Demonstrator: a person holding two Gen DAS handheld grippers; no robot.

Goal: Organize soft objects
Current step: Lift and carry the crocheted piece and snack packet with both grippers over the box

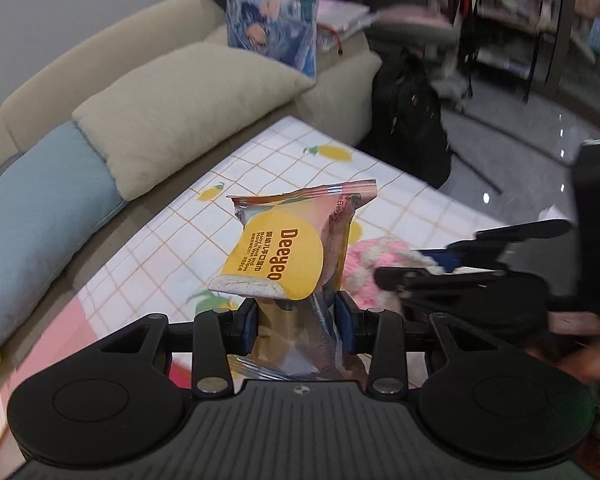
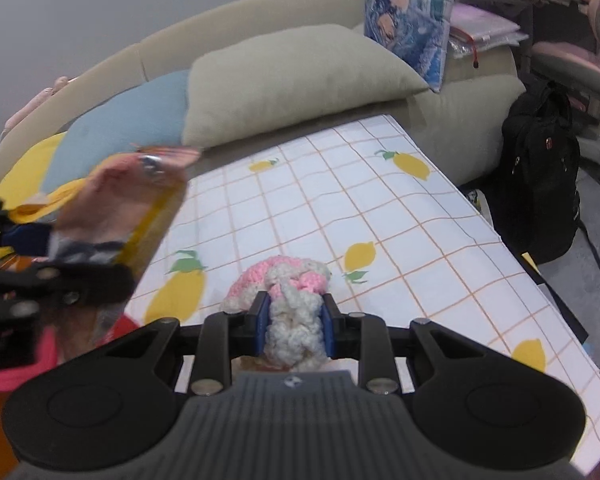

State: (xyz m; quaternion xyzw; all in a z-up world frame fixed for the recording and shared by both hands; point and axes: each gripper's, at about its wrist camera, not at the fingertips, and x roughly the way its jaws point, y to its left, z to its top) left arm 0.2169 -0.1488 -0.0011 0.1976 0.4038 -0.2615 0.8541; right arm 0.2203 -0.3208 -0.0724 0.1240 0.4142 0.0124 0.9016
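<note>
My left gripper (image 1: pixel 296 316) is shut on a pink and yellow pack of wet wipes (image 1: pixel 296 240), held up above the lemon-print cloth (image 1: pixel 284 152). The same pack (image 2: pixel 124 208) shows blurred at the left of the right wrist view. My right gripper (image 2: pixel 294 320) is shut on a pink and white knitted piece (image 2: pixel 288 280), its blue pads (image 2: pixel 262 324) pressing into the white yarn. That knitted piece (image 1: pixel 364 256) also appears to the right of the wipes in the left wrist view, beside the right gripper's black fingers (image 1: pixel 420 276).
A beige sofa (image 2: pixel 260 20) runs behind the cloth, with a beige cushion (image 2: pixel 296 80), a blue cushion (image 2: pixel 128 120) and a printed pillow (image 2: pixel 412 20). A black backpack (image 2: pixel 540 176) stands on the floor at the right. Shelves and a pink chair (image 2: pixel 572 60) lie beyond.
</note>
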